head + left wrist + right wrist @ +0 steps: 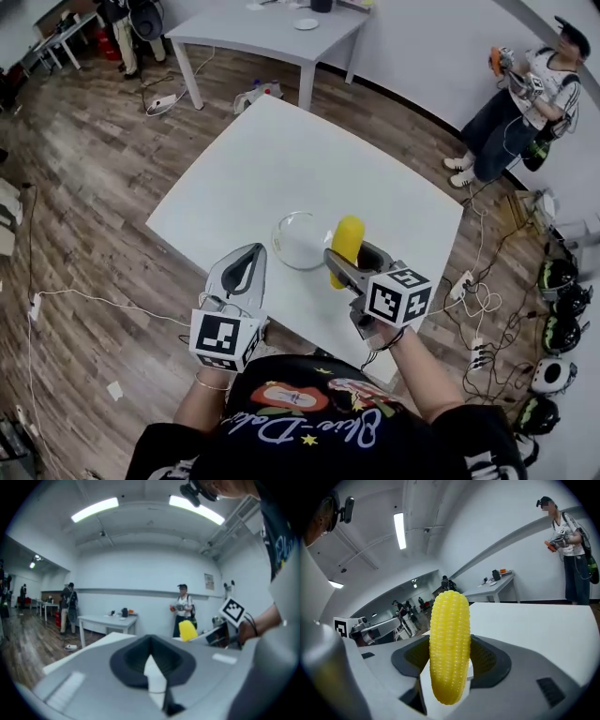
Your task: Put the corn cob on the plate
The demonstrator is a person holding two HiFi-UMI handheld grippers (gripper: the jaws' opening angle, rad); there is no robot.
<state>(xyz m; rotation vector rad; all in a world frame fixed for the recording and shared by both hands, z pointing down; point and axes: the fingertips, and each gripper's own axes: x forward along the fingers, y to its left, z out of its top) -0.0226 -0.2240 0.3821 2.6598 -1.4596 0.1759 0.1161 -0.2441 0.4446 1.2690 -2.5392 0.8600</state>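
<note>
A yellow corn cob [345,242] is held off the white table [281,159], with my right gripper [351,260] shut on it; in the right gripper view the corn cob [450,644] stands upright between the jaws. A clear glass plate [300,239] lies on the table just left of the cob. My left gripper [240,274] hovers near the table's front edge, left of the plate, shut with nothing in it. In the left gripper view the corn cob [187,631] shows beyond the closed jaws.
A second white table [267,37] stands further back with small items on it. A person [525,94] stands at the right holding grippers. Cables, power strips and helmets [553,328] lie on the wooden floor to the right.
</note>
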